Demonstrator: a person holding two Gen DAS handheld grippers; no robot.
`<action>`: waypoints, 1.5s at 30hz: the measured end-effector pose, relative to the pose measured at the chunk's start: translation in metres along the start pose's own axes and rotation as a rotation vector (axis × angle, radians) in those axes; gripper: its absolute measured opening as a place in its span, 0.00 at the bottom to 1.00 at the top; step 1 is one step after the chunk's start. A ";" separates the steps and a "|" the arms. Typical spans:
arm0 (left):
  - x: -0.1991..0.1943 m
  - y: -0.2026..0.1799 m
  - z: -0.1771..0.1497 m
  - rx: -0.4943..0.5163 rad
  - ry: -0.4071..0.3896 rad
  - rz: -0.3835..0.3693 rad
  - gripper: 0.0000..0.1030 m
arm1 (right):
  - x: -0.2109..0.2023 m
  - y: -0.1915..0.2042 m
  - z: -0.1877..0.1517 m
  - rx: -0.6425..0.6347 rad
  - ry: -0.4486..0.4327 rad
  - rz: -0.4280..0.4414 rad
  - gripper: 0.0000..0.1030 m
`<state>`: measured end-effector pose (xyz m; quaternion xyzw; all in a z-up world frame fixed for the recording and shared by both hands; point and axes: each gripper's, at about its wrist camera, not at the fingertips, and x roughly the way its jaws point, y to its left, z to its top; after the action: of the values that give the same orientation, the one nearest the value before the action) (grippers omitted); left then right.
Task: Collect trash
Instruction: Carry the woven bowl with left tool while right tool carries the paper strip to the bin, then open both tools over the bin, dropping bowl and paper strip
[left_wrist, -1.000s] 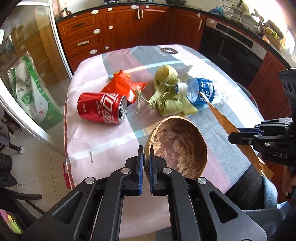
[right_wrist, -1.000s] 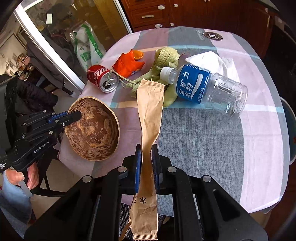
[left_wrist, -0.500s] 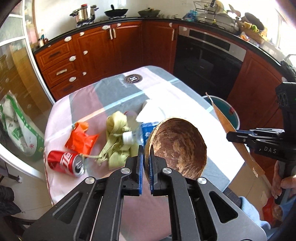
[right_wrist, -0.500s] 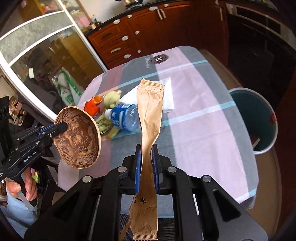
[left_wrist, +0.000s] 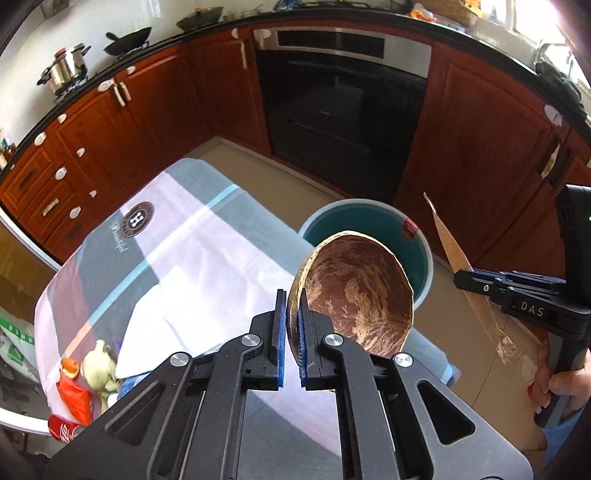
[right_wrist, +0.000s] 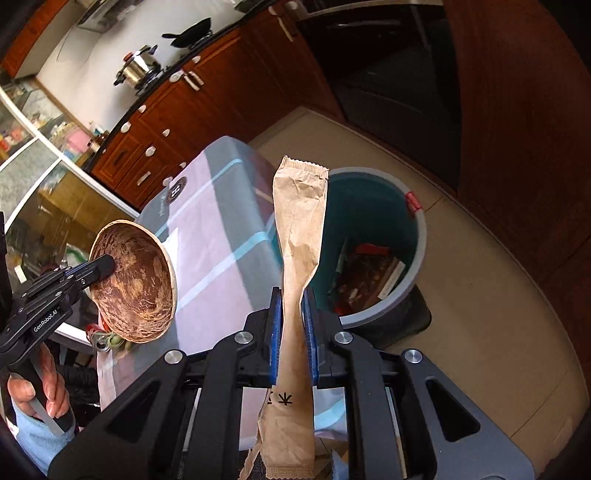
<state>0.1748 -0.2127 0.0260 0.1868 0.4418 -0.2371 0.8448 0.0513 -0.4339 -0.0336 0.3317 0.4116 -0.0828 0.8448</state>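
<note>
A: What are the tongs pinching?
B: The left gripper (left_wrist: 291, 317) is clamped on the rim of the coconut shell bowl (left_wrist: 354, 295); the right gripper (right_wrist: 291, 314) is pressed onto a brown paper sleeve (right_wrist: 299, 229).
A: And beyond them?
B: The teal bin (right_wrist: 413, 258) stands on the floor past both tips, litter inside. The table (left_wrist: 177, 251) lies left; a red can (left_wrist: 61, 430), I think, at its near edge.
</note>
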 end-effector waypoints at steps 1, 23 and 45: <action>0.010 -0.010 0.007 0.015 0.011 -0.001 0.06 | 0.004 -0.007 0.002 0.015 0.006 0.000 0.11; 0.138 -0.073 0.042 0.106 0.187 -0.012 0.39 | 0.088 -0.063 0.018 0.121 0.163 -0.017 0.12; 0.066 -0.036 0.017 0.007 0.083 -0.028 0.91 | 0.065 -0.045 0.016 0.173 0.121 -0.066 0.86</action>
<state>0.1985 -0.2661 -0.0237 0.1933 0.4783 -0.2423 0.8217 0.0850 -0.4699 -0.0973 0.3941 0.4639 -0.1259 0.7833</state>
